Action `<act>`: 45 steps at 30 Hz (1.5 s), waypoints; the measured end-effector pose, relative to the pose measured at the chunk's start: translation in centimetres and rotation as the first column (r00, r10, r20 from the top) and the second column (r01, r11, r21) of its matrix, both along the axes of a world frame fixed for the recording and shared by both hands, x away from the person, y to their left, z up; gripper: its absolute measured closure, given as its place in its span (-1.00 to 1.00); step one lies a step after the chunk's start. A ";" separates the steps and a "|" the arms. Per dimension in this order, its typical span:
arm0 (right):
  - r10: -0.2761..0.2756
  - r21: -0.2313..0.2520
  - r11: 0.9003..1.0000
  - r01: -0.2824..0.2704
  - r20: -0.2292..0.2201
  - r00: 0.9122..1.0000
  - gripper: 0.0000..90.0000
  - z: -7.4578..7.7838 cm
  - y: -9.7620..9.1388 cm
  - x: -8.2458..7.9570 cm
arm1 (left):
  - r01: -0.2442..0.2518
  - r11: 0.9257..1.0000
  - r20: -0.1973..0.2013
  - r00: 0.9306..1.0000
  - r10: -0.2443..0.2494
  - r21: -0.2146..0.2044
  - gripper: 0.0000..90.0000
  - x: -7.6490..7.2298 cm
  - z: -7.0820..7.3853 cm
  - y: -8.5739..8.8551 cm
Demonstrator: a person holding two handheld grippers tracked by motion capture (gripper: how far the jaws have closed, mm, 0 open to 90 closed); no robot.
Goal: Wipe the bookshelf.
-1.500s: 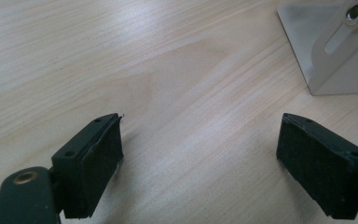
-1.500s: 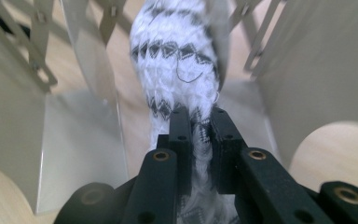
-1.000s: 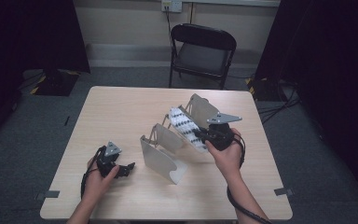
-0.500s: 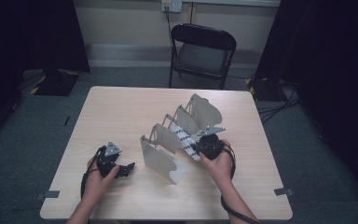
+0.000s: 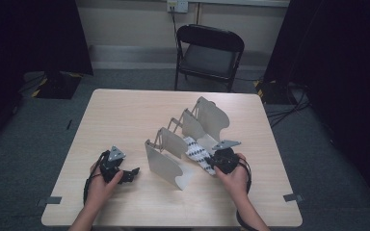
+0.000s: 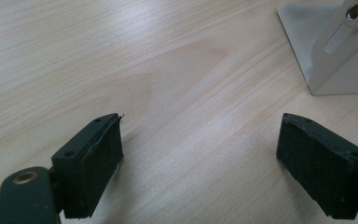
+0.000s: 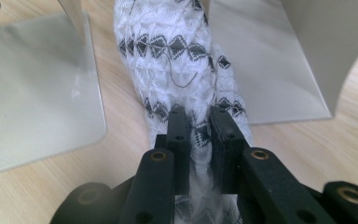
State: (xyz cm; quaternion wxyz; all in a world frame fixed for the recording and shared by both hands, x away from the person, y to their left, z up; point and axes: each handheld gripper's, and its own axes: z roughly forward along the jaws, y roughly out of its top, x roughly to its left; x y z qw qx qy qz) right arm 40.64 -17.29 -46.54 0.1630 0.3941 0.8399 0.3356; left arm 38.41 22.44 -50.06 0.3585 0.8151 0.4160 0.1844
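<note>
Right tool (image 7: 199, 122) has sunk, cloth (image 7: 177, 60) between rack plates (image 7: 37, 88).

rack (image 5: 183, 144): mid-table (image 5: 125, 110), runs from near edge diagonally back-right
cloth (image 5: 196, 151): in a rack slot, lying on the table
right gripper (image 5: 211, 163): right of rack, at cloth's near end
left gripper (image 5: 127, 174): left of rack
chair (image 5: 209, 53): behind table

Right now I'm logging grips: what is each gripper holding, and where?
Right gripper pinches the patterned cloth at its near end; left gripper holds nothing.
</note>
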 end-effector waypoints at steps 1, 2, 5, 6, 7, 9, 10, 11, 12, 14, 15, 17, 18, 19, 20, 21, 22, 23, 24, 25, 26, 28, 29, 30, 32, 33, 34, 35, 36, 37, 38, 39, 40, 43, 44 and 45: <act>0.000 0.000 1.000 0.000 0.000 1.000 0.78 0.0 0.0 0.0 | 0.000 1.000 0.000 1.000 0.000 0.000 -0.69 0.0 0.0 0.0; -0.010 0.001 1.000 0.010 0.002 1.000 0.78 0.0 -0.6 -0.3 | 0.000 1.000 0.000 1.000 0.000 0.000 -0.69 0.0 0.0 0.0; -0.026 0.003 1.000 0.026 0.002 1.000 0.77 -0.1 -1.5 -0.6 | 0.000 1.000 0.000 1.000 0.000 0.000 -0.69 0.0 0.0 0.0; -0.029 0.001 1.000 0.029 0.003 1.000 0.77 -0.1 -1.7 -0.6 | 0.000 1.000 0.000 1.000 0.000 0.000 -0.69 0.0 0.0 0.0; -0.029 0.001 1.000 0.029 0.003 1.000 0.77 -0.1 -1.7 -0.6 | 0.000 1.000 0.000 1.000 0.000 0.000 -0.69 0.0 0.0 0.0; -0.038 -0.003 0.999 0.038 0.004 0.999 0.77 -0.1 -2.3 -0.8 | 0.001 1.000 -0.001 1.000 -0.001 0.000 -0.69 0.0 0.0 0.0; -0.045 -0.005 0.999 0.045 0.008 0.999 0.77 -0.2 -2.8 -0.9 | 0.000 1.000 0.000 1.000 0.000 0.000 -0.69 0.0 0.0 0.0; -0.045 -0.005 0.999 0.045 0.008 0.999 0.77 -0.2 -2.8 -0.9 | 0.000 1.000 0.000 1.000 0.000 0.000 -0.69 0.0 0.0 0.0; -0.058 -0.004 0.998 0.058 0.007 0.998 0.76 -0.1 -3.3 -1.1 | 0.001 1.000 -0.001 1.000 -0.001 0.000 -0.69 0.0 0.0 0.0; -0.067 -0.004 0.998 0.067 0.006 0.998 0.76 -0.1 -3.8 -1.1 | 0.000 1.000 0.000 1.000 0.000 0.000 -0.69 0.0 0.0 0.0; -0.076 -0.006 0.997 0.076 0.006 0.997 0.76 -0.1 -4.0 -1.1 | 0.000 1.000 0.000 1.000 0.000 0.000 -0.69 0.0 0.0 0.0; -0.092 -0.004 0.996 0.092 0.008 0.996 0.76 -0.2 -4.6 -1.1 | 0.001 1.000 -0.001 1.000 -0.001 0.000 -0.69 0.0 0.0 0.0; -0.102 -0.006 0.995 0.102 0.006 0.995 0.75 -0.2 -4.9 -1.1 | 0.000 1.000 0.000 1.000 0.000 0.000 -0.69 0.0 0.0 0.0; -0.115 -0.005 0.993 0.115 0.005 0.993 0.73 -0.2 -5.2 -1.0 | 0.000 1.000 0.000 1.000 0.000 0.000 -0.69 0.0 0.0 0.0; -0.120 -0.005 0.993 0.120 0.005 0.993 0.72 -0.2 -5.4 -0.9 | 0.000 1.000 0.000 1.000 0.000 0.000 -0.69 0.0 0.0 0.0; -0.125 -0.005 0.992 0.125 0.002 0.992 0.72 -0.2 -5.6 -0.8 | 0.000 1.000 0.000 1.000 0.000 0.000 -0.69 0.0 0.0 0.0; -0.129 -0.010 0.992 0.129 0.001 0.992 0.72 -0.2 -5.7 -0.7 | 0.001 1.000 -0.001 1.000 -0.001 0.000 -0.69 0.0 0.0 0.0; -0.129 -0.010 0.992 0.129 0.001 0.992 0.72 -0.2 -5.7 -0.7 | 0.001 1.000 -0.001 1.000 -0.001 0.000 -0.69 0.0 0.0 0.0; -0.132 -0.018 0.991 0.132 -0.001 0.991 0.72 -0.1 -5.8 -0.3 | 0.001 1.000 -0.001 1.000 -0.001 0.000 -0.69 0.0 0.0 0.0; -0.132 -0.018 0.991 0.132 -0.001 0.991 0.72 -0.1 -5.8 -0.3 | 0.001 1.000 -0.001 1.000 -0.001 0.000 -0.69 0.0 0.0 0.0; -0.122 -0.028 0.992 0.122 -0.002 0.993 0.71 -0.1 -5.5 0.0 | 0.000 1.000 0.000 1.000 0.000 0.000 -0.69 0.0 0.0 0.0; -0.111 -0.046 0.993 0.111 0.002 0.994 0.68 -0.1 -5.0 0.4 | 0.000 1.000 0.000 1.000 0.000 0.000 -0.69 0.0 0.0 0.0; -0.106 -0.050 0.993 0.106 0.004 0.994 0.65 -0.1 -4.7 0.7 | 0.000 1.000 0.000 1.000 0.000 0.000 -0.69 0.0 0.0 0.0; -0.100 -0.053 0.993 0.101 0.007 0.995 0.62 -0.1 -4.4 0.9 | 0.000 1.000 0.000 1.000 0.000 0.000 -0.69 0.0 0.0 0.0; -0.095 -0.059 0.994 0.095 0.010 0.995 0.54 -0.1 -3.9 1.5 | 0.000 1.000 0.000 1.000 0.000 0.000 -0.69 0.0 0.0 0.0; -0.094 -0.052 0.994 0.095 0.007 0.995 0.53 -0.1 -3.7 1.7 | 0.000 1.000 0.000 1.000 0.000 0.000 -0.69 0.0 0.0 0.0; -0.091 -0.046 0.995 0.091 0.007 0.996 0.49 -0.2 -3.5 1.8 | 0.000 1.000 0.000 1.000 0.000 0.000 -0.69 0.0 0.0 0.0; -0.091 -0.052 0.994 0.091 0.005 0.996 0.44 -0.2 -3.4 1.7 | 0.000 1.000 0.000 1.000 0.000 0.000 -0.69 0.0 0.0 0.0; -0.091 -0.053 0.994 0.091 0.007 0.996 0.36 -0.3 -3.4 1.7 | 0.001 1.000 0.000 1.000 -0.001 0.000 -0.69 0.0 0.0 0.0; -0.091 -0.055 0.994 0.092 0.015 0.996 0.27 -0.2 -3.4 1.5 | 0.000 1.000 0.000 1.000 0.000 0.000 -0.69 0.0 0.0 0.0; -0.091 -0.046 0.995 0.092 0.017 0.996 0.19 -0.2 -3.6 1.3 | 0.001 1.000 0.000 1.000 -0.001 0.000 -0.69 0.0 0.0 0.0; -0.091 -0.038 0.995 0.091 0.015 0.996 0.16 -0.1 -3.8 1.1 | 0.001 1.000 0.000 1.000 -0.001 0.000 -0.69 0.0 0.0 0.0; -0.087 -0.037 0.995 0.087 0.016 0.996 0.14 0.1 -4.1 0.9 | 0.000 1.000 0.000 1.000 0.000 0.000 -0.69 0.0 0.0 0.0; -0.096 -0.026 0.995 0.097 0.033 0.995 0.06 0.9 -5.0 0.0 | 0.000 1.000 0.000 1.000 0.000 0.000 -0.69 0.0 0.0 0.0; -0.096 -0.017 0.995 0.097 0.042 0.995 0.05 1.3 -5.3 -0.3 | 0.000 1.000 0.000 1.000 0.000 0.000 -0.69 0.0 0.0 0.0; -0.096 -0.017 0.995 0.097 0.042 0.995 0.05 1.3 -5.3 -0.3 | 0.000 1.000 0.000 1.000 0.000 0.000 -0.69 0.0 0.0 0.0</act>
